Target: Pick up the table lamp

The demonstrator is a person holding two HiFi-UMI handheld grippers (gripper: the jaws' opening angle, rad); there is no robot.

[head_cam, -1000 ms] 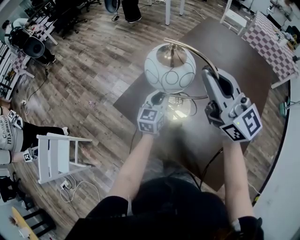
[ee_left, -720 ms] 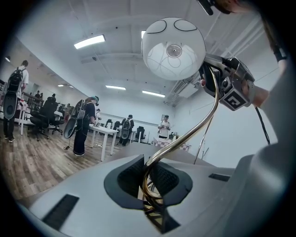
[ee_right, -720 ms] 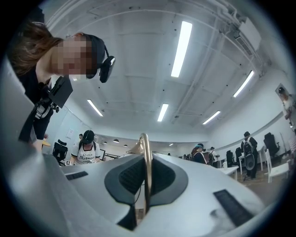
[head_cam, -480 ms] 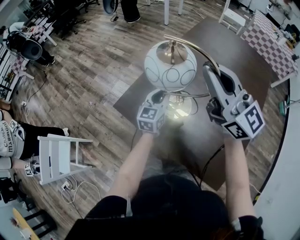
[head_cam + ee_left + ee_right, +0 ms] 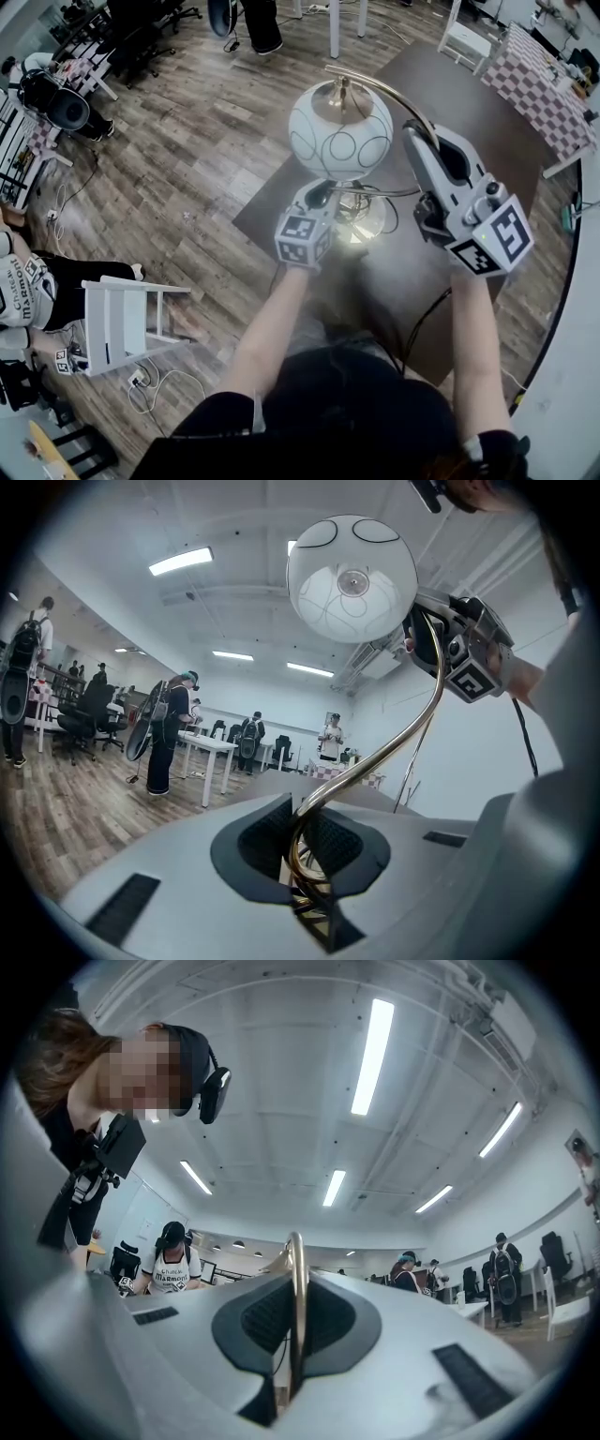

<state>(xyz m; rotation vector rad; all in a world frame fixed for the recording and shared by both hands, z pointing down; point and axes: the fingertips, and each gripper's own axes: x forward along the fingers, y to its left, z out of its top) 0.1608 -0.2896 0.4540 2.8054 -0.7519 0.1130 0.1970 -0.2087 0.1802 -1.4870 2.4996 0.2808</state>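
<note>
Since a second ago: table lamp and both grippers slightly higher in head view.

Head view: one lamp, white globe shade with thin dark rings, shiny round base, over one dark table. Left gripper under globe, right gripper beside it. One white chair well apart.

Left gripper view: jaws clamped on curved brass arm, globe above jaws.

Right gripper view: jaws pressed onto same thin arm, nothing else between.

My right gripper pinches the thin gold lamp rod. It stands straight up between my dark pads. Long lights glow on the ceiling. People stand far off.
</note>
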